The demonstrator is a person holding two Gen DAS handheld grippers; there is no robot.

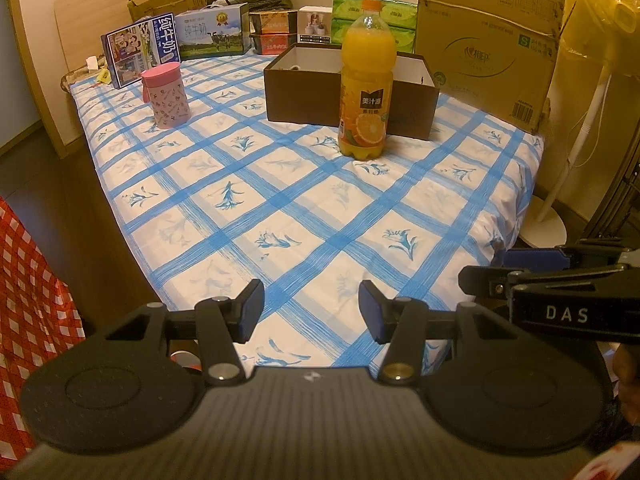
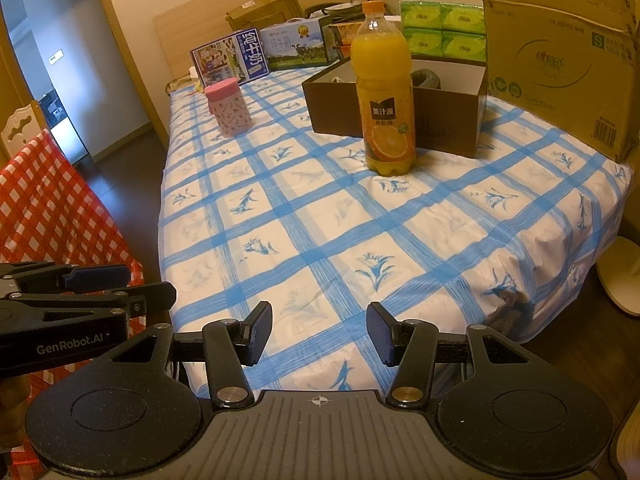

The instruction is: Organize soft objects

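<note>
Now, from the left, I see a red checked cloth [image 2: 60, 208] hanging beside the bed [image 2: 320, 240]. My left gripper [image 1: 311, 312] hovers over the near edge with its jaws apart, nothing between them. Farther back stand a pink cup [image 1: 166, 94], an orange juice bottle [image 1: 366, 80] and, just behind it, a dark open box [image 1: 304, 100] with something soft and grey [image 2: 426, 78] inside. My right gripper [image 2: 319, 334] is likewise parted and empty.

Orange juice bottle [image 1: 366, 92] on blue-checked bed [image 1: 304, 216], touching front of open brown box [image 1: 316, 92]; pink patterned cup [image 1: 166, 94] left; tall cardboard carton [image 1: 486, 40] behind-right.
</note>
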